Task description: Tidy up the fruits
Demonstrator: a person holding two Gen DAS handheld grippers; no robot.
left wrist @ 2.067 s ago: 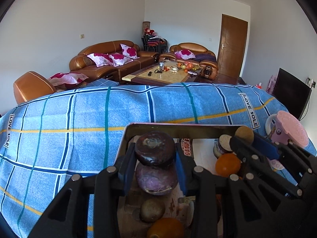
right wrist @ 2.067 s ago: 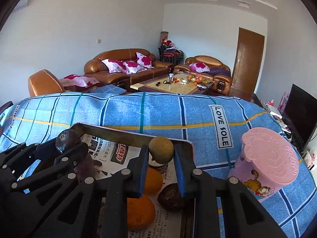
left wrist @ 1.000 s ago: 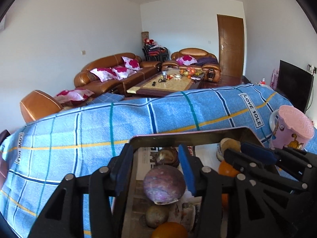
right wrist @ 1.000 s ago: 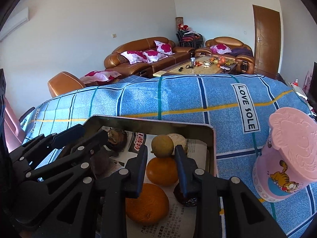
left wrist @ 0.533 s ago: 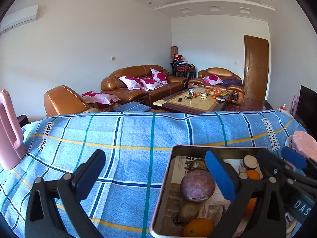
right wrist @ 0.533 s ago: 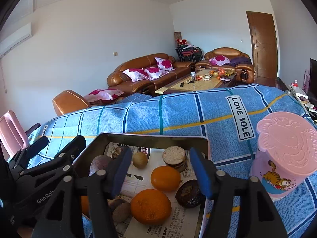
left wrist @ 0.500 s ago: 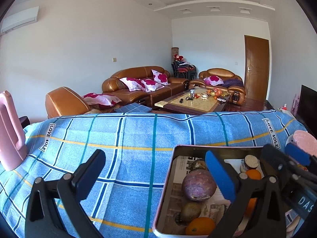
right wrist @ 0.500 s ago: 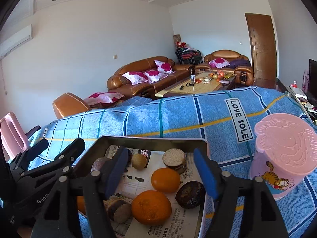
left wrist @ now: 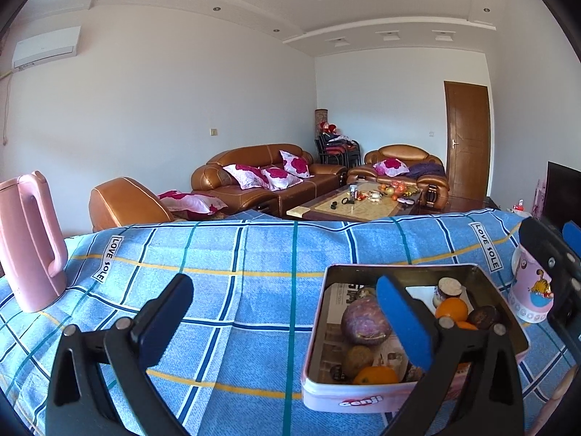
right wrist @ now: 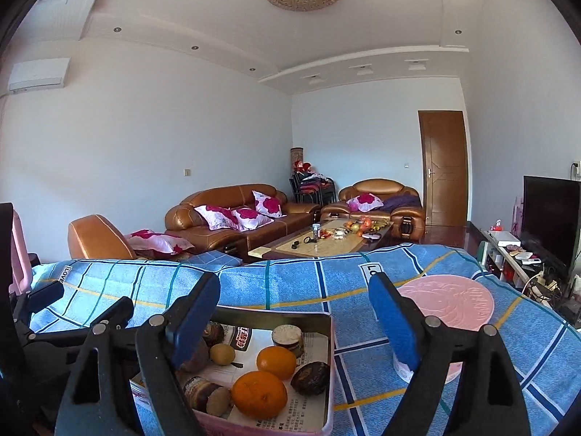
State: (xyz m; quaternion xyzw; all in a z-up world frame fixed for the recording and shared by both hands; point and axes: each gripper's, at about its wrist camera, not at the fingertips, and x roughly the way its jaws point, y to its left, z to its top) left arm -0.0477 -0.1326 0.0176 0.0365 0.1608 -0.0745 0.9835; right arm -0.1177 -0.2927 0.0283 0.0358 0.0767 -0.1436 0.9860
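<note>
A pink tin tray (left wrist: 399, 267) lined with newspaper sits on the blue checked cloth and holds several fruits. Among them are a purple round fruit (left wrist: 365, 321), two oranges (right wrist: 259, 394) (right wrist: 276, 362), a dark wrinkled fruit (right wrist: 310, 372) and a small yellowish fruit (right wrist: 222, 354). My left gripper (left wrist: 281, 316) stands wide open and empty, hanging over the cloth to the left of the tray. My right gripper (right wrist: 295, 318) hovers over the tray's (right wrist: 272, 314) right end. Its jaws are opening and nothing is gripped between them.
A pink kettle (left wrist: 29, 243) stands at the cloth's far left. A pink lidded cup (right wrist: 446, 305) with a cartoon cat stands just right of the tray. Beyond the table's far edge are brown sofas, a coffee table and a door.
Both grippers opened, letting go of the purple fruit and the small brown fruit, which now lie in the tray. Both pulled back and tilted up; the left shifted left off the tray.
</note>
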